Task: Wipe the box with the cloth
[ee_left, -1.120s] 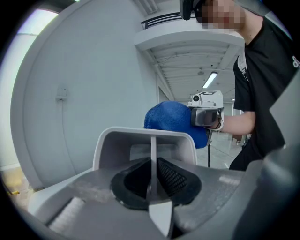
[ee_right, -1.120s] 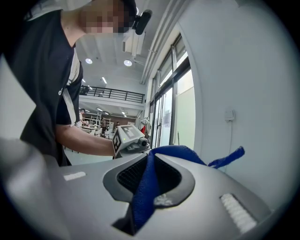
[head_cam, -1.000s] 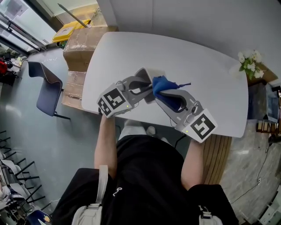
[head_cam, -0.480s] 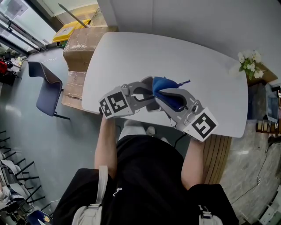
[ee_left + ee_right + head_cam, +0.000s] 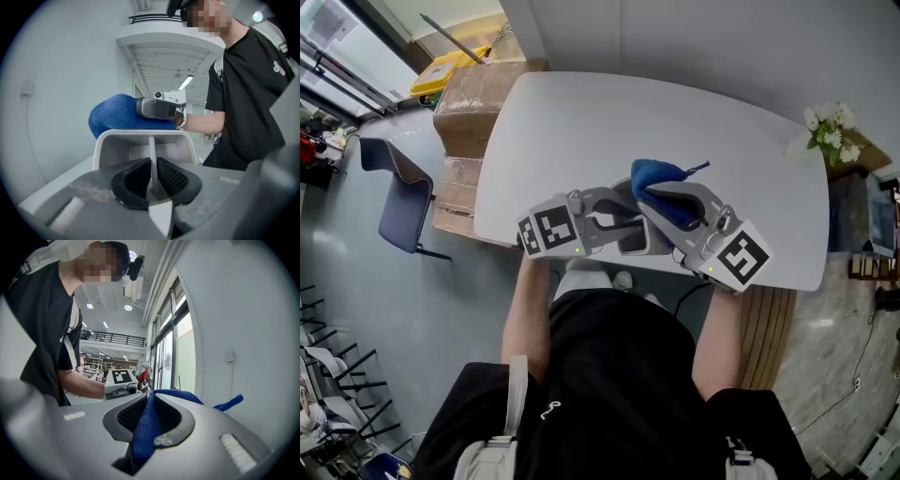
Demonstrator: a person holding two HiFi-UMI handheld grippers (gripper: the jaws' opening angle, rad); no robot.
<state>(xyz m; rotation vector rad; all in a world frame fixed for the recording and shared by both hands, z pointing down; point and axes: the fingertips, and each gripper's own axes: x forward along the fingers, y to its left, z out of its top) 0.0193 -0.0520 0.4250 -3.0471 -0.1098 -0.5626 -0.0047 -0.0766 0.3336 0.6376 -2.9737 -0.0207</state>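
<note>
Head view: box [image 5: 632,242] sat over the near edge of the table [image 5: 581,122], between the two grippers; contact with the tabletop couldn't be confirmed. Left gripper view: box [image 5: 112,140] was open-topped and white, with one thin upright panel running straight into the jaws. Left gripper [image 5: 152,176] was clamped on that panel, pads tight on both faces. Blue cloth [image 5: 115,122] was bunched against the box's far rim, on the left side of that view. Right gripper view: right gripper [image 5: 149,420] was clenched on the cloth [image 5: 143,437], a fold pinched between the pads and a loose tail sticking out far right. Head view again: cloth [image 5: 654,178] sat just beyond the box, right gripper [image 5: 664,202] angled in from the near right, left gripper [image 5: 614,225] from the near left. Off the table: cardboard cartons [image 5: 473,89] far left, chair [image 5: 398,192] left, flowers [image 5: 830,127] far right.
</note>
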